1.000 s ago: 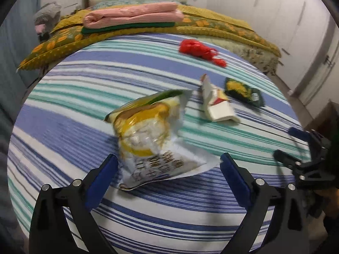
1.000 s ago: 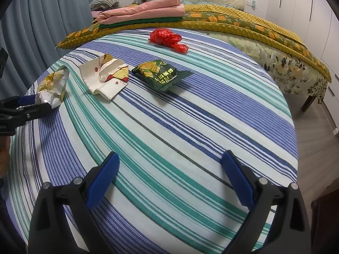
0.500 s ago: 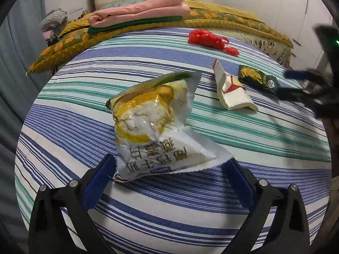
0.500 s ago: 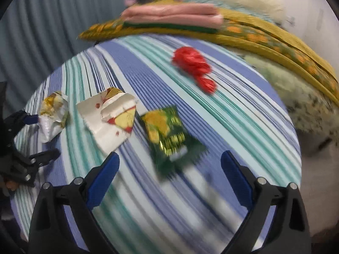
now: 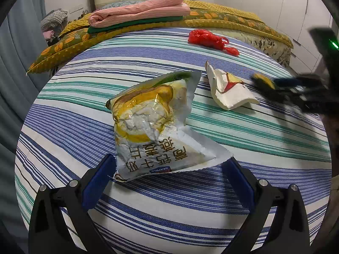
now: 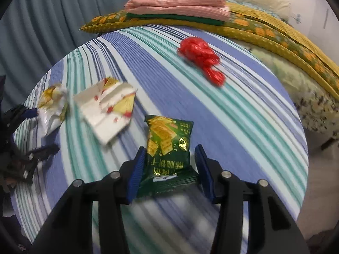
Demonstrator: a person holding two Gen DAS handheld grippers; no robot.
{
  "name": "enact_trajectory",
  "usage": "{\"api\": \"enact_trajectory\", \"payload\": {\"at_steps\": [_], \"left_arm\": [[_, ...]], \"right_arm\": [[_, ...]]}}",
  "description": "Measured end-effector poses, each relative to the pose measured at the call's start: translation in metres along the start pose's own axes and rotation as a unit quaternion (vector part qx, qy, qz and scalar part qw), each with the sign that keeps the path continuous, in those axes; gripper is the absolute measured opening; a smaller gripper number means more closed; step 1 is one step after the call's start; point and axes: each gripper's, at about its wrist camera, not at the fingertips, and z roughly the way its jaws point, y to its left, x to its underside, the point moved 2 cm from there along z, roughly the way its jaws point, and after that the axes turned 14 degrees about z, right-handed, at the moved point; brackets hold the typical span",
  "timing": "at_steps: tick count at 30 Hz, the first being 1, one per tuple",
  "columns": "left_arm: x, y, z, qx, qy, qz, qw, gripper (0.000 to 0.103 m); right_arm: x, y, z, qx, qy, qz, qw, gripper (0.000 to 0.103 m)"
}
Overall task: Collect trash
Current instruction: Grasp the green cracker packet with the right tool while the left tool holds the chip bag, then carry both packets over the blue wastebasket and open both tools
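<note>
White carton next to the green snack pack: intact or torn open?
Torn open and flattened. The white carton lies splayed on the striped bedspread with ragged flaps spread apart and its plain inner side showing.

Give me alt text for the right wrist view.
The right tool is closing around a green snack packet on a striped bedsheet. Left of it lie a torn white carton and a yellow-and-white wrapper by the left tool; a crumpled red bag lies beyond.
</note>
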Motion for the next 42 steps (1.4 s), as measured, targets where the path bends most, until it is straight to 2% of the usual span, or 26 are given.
{"api": "enact_trajectory", "payload": {"at_steps": [4, 10, 11, 13, 14, 15, 17, 21, 23, 26, 28, 29, 31, 33, 36, 39, 42], "left_arm": [[0.0, 0.0, 0.0, 0.0, 0.0, 0.0, 1.0, 0.099], [0.001, 0.001, -0.001, 0.005, -0.003, -0.002, 1.0, 0.099], [0.002, 0.002, -0.004, 0.013, -0.007, 0.0, 0.9999, 0.099], [0.012, 0.01, -0.011, 0.029, -0.013, 0.004, 0.9995, 0.099], [0.016, 0.014, -0.014, 0.031, -0.014, 0.003, 0.9994, 0.099], [0.022, 0.02, -0.018, 0.033, -0.016, 0.001, 0.9993, 0.099], [0.031, 0.034, -0.031, 0.049, -0.028, -0.014, 0.9983, 0.099], [0.021, 0.041, -0.045, 0.087, -0.053, -0.035, 0.9942, 0.099], [0.008, 0.037, -0.036, 0.079, -0.038, -0.03, 0.9956, 0.099], [-0.009, 0.039, -0.013, 0.049, -0.011, -0.04, 0.998, 0.099], [-0.017, 0.043, 0.002, 0.048, 0.0, -0.055, 0.9973, 0.099], [-0.018, 0.044, 0.004, 0.047, 0.002, -0.058, 0.9972, 0.096], [-0.02, 0.043, 0.005, 0.057, -0.002, -0.058, 0.9967, 0.079], [-0.019, 0.041, 0.001, 0.077, -0.008, -0.052, 0.9956, 0.051], [-0.015, 0.038, -0.009, 0.064, -0.012, -0.044, 0.9969, 0.04], [-0.011, 0.038, -0.028, 0.07, -0.025, -0.06, 0.9955, 0.038], [-0.018, 0.021, -0.057, 0.087, -0.05, -0.05, 0.9937, 0.038]], "right_arm": [[0.03, 0.001, -0.02, -0.003, -0.008, 0.017, 1.0, 0.047], [0.072, 0.014, -0.037, 0.022, -0.016, 0.012, 1.0, 0.047], [0.076, 0.015, -0.039, 0.023, -0.017, 0.012, 1.0, 0.049], [0.082, 0.015, -0.042, 0.021, -0.01, 0.014, 1.0, 0.06], [0.084, 0.013, -0.043, 0.016, -0.006, 0.016, 1.0, 0.069], [0.084, 0.011, -0.044, 0.012, -0.002, 0.019, 1.0, 0.072], [0.086, 0.01, -0.046, 0.005, 0.002, 0.022, 1.0, 0.073], [0.079, 0.015, -0.044, 0.004, 0.0, 0.009, 1.0, 0.073], [0.073, 0.018, -0.041, -0.003, 0.008, 0.007, 1.0, 0.073], [0.066, 0.019, -0.036, -0.001, 0.021, 0.013, 1.0, 0.072], [0.065, 0.021, -0.031, 0.009, 0.034, 0.009, 0.999, 0.053], [0.063, 0.02, -0.03, 0.013, 0.036, 0.013, 0.999, 0.04], [0.062, 0.017, -0.035, 0.004, 0.029, 0.028, 0.999, 0.037], [0.062, 0.015, -0.044, -0.006, 0.016, 0.034, 0.999, 0.035], [0.064, 0.008, -0.062, -0.026, -0.003, 0.054, 0.998, 0.035], [0.068, -0.005, -0.083, -0.048, -0.024, 0.077, 0.996, 0.035], [0.073, -0.032, -0.109, -0.065, -0.052, 0.113, 0.99, 0.035]]}}
